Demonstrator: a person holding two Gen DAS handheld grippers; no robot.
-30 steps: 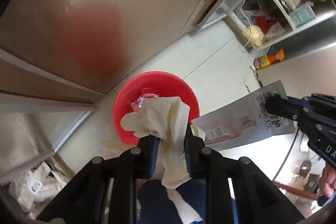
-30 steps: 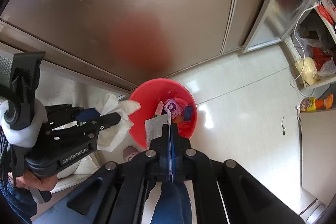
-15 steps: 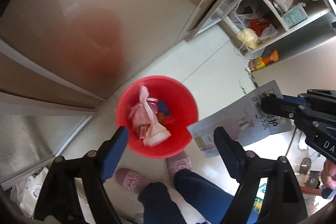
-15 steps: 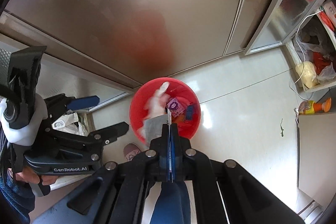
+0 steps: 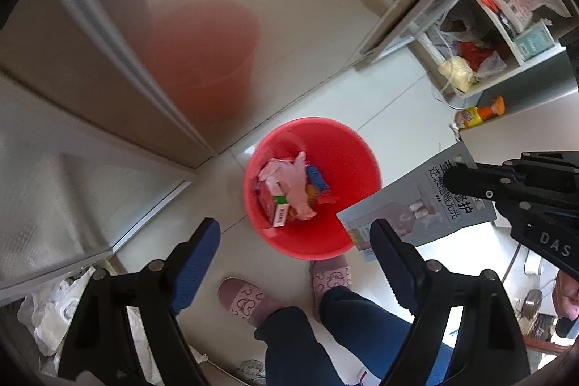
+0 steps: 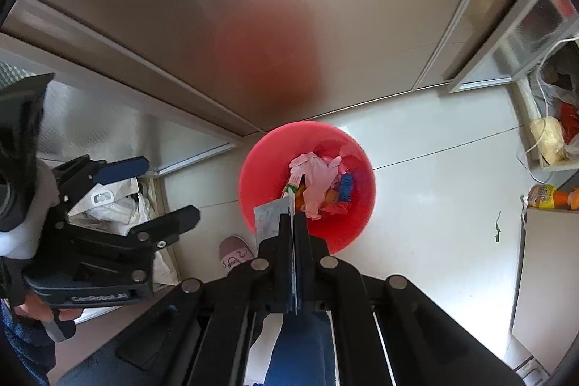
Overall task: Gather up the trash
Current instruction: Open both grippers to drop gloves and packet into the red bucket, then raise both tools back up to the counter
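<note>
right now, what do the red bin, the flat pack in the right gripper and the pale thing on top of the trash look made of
Red bin: likely moulded plastic, smooth with a soft sheen on its wall.
Flat pack: thin printed film or coated paper, grey, flat and stiff enough to hold its shape in the right gripper.
Pale glove: probably thin rubber or latex, limp and crumpled, with finger shapes showing.

Pink slippers (image 5: 249,301) stand on the pale tiled floor (image 5: 383,96). An orange bottle (image 5: 479,114) lies beside an open shelf (image 5: 506,35); white bags (image 6: 115,205) are bunched by the wall.
</note>
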